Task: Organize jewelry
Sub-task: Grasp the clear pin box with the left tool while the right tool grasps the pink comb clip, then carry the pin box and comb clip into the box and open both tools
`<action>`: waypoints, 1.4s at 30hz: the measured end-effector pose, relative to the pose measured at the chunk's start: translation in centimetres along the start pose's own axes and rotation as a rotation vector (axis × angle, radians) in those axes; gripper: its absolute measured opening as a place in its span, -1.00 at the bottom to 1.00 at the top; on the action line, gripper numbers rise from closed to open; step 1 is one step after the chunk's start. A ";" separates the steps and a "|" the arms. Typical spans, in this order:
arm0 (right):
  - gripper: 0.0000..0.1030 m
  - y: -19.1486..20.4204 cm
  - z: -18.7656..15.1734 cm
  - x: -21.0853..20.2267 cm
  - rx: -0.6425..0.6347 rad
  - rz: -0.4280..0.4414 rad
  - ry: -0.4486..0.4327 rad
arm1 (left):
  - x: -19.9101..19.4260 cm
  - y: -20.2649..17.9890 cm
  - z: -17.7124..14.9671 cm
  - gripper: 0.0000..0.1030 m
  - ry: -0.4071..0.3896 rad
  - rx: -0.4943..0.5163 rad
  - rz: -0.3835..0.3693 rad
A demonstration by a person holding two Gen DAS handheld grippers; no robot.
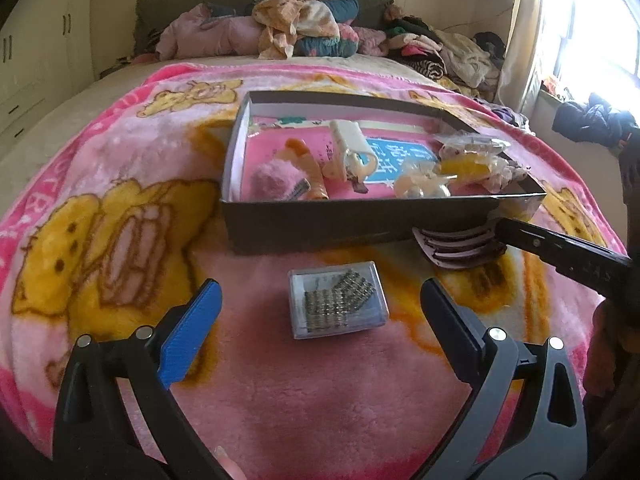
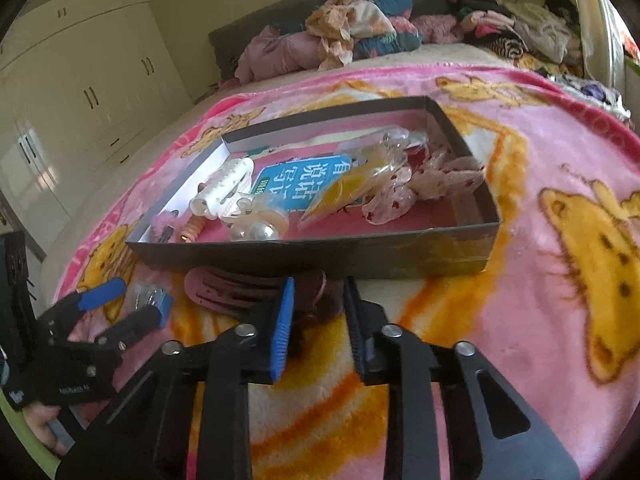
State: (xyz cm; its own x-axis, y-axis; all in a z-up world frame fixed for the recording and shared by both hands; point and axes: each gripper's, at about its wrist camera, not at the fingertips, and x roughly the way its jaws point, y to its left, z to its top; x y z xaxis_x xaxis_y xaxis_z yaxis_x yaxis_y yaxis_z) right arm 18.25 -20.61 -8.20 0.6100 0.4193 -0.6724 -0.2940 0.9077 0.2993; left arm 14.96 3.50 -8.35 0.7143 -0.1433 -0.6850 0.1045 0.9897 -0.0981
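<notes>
The left gripper (image 1: pixel 320 300) gapes wide around a clear case (image 1: pixel 338 299); the right gripper (image 2: pixel 319 294) pinches the mauve hair claw (image 2: pixel 228 290) near the box (image 2: pixel 312 256).

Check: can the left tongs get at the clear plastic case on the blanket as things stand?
Probably yes. The left tongs stand wide open, with the clear plastic case lying flat between the fingers on the blanket, nothing over it.

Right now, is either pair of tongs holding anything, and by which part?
Right tongs grip the pink hair clip by its dark right end; left tongs are open, holding nothing.
</notes>
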 end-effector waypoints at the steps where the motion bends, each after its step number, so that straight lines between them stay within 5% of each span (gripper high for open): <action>1: -0.70 0.1 0.0 0.1 0.005 0.005 -0.002 | 0.2 0.0 0.0 0.76 0.004 -0.006 -0.001; 7: -0.81 0.5 -0.1 -1.3 -0.014 0.000 -0.049 | 0.8 0.3 0.1 0.72 0.015 -0.046 -0.034; 12: -0.87 0.0 -0.4 -3.2 -0.018 -0.019 -0.087 | 0.8 -0.3 -0.1 -0.24 0.027 -0.024 -0.031; 28: -0.92 -3.3 -0.7 -10.4 0.007 -0.077 -0.184 | -1.8 -4.4 2.8 -0.25 -0.062 0.044 -0.133; 42: -0.92 -3.7 5.2 -11.4 -0.036 -0.107 -0.275 | 0.8 -6.7 6.4 -0.25 -0.075 0.076 -0.114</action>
State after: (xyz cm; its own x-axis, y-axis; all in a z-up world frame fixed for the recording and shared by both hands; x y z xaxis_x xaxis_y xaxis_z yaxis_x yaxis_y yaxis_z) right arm 16.19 -28.67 1.89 0.8142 0.3141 -0.4882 -0.2405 0.9479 0.2088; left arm 19.25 -3.25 -3.58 0.7439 -0.2577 -0.6166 0.2381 0.9643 -0.1157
